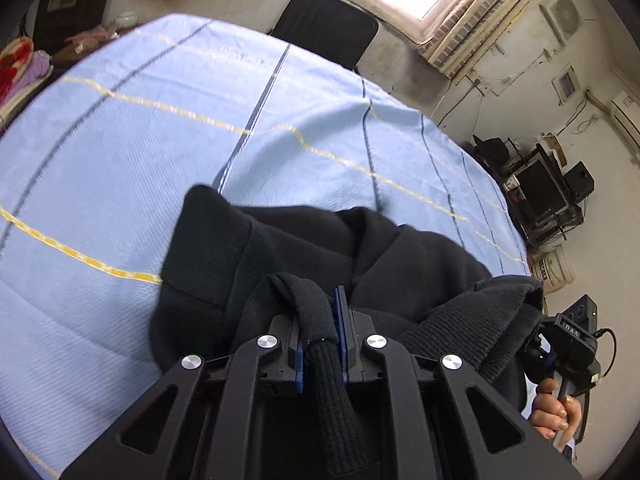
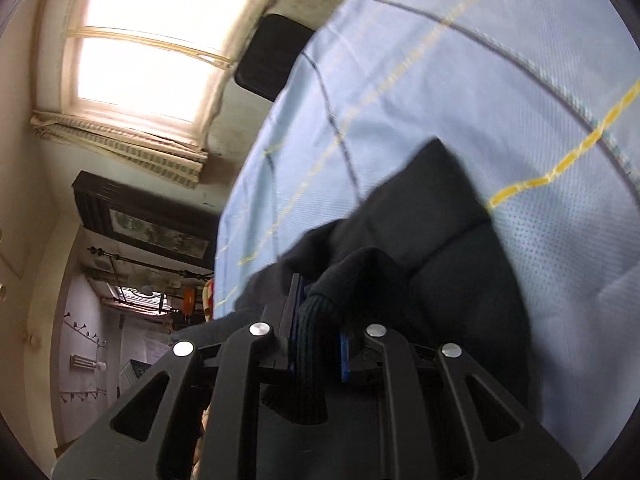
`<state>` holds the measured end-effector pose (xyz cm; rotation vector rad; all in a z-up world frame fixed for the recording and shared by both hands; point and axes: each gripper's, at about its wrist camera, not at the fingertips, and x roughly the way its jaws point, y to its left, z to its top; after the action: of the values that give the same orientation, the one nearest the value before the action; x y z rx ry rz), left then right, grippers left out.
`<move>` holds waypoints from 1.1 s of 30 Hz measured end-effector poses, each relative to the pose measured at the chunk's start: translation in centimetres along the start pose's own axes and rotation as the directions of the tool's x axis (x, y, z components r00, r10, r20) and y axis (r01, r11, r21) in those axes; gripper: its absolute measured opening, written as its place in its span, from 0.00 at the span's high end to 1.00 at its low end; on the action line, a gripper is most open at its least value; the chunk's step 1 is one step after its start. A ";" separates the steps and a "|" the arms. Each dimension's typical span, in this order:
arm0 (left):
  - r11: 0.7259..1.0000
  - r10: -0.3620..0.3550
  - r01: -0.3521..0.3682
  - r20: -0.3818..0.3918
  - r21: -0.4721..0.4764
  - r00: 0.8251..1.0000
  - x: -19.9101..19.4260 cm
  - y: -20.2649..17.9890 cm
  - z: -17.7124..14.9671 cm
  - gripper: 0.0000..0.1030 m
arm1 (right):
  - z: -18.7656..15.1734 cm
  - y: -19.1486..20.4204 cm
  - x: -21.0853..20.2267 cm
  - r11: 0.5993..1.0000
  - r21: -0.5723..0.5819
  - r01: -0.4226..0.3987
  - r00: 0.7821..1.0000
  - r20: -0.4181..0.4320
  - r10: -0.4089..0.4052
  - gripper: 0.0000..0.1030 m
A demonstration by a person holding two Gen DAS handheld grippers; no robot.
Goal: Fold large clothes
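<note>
Holding: both grippers pinch the ribbed edge of a black garment point(image 1: 304, 240) above a bed.
Bed: a light blue sheet point(image 1: 132, 152) with dark and yellow stripes covers it; the surface around the garment shows only sheet.
Garment: bunched and draped, its far part resting on the sheet, its near ribbed band lifted.
Progress: by the look of it, early or mid-fold; the cloth lies in loose heaps with no flat, squared layers showing, so spreading, folding and smoothing seem to remain.
Window: bright, behind the bed's far edge point(image 2: 160, 40).
Chair: a dark chair back point(image 1: 324, 28) stands just beyond the bed, apart from the cloth.
Shelving: a cluttered rack with dark boxes point(image 1: 540, 192) stands at the bed's side.
Left gripper point(image 1: 320, 344): jaws clenched on a rope-like roll of ribbing.
Right gripper point(image 2: 320, 344): jaws likewise clenched on ribbed cloth; in the left view the person's hand point(image 1: 554, 412) grips its handle.
Obstacle: the garment's own slack, hanging between the grippers.
</note>
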<state>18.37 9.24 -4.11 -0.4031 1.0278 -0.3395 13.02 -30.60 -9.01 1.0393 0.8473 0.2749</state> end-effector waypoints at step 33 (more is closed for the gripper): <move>0.977 0.158 -0.167 0.075 0.132 0.985 -1.0 -0.6 -1.0 0.46 | 0.1 0.9 0.0 0.958 -0.261 0.118 0.993 0.046 -0.109 0.42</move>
<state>16.92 9.00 -3.53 -0.2024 0.9615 -0.2467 13.27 -30.26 -8.25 0.7423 0.8142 0.2651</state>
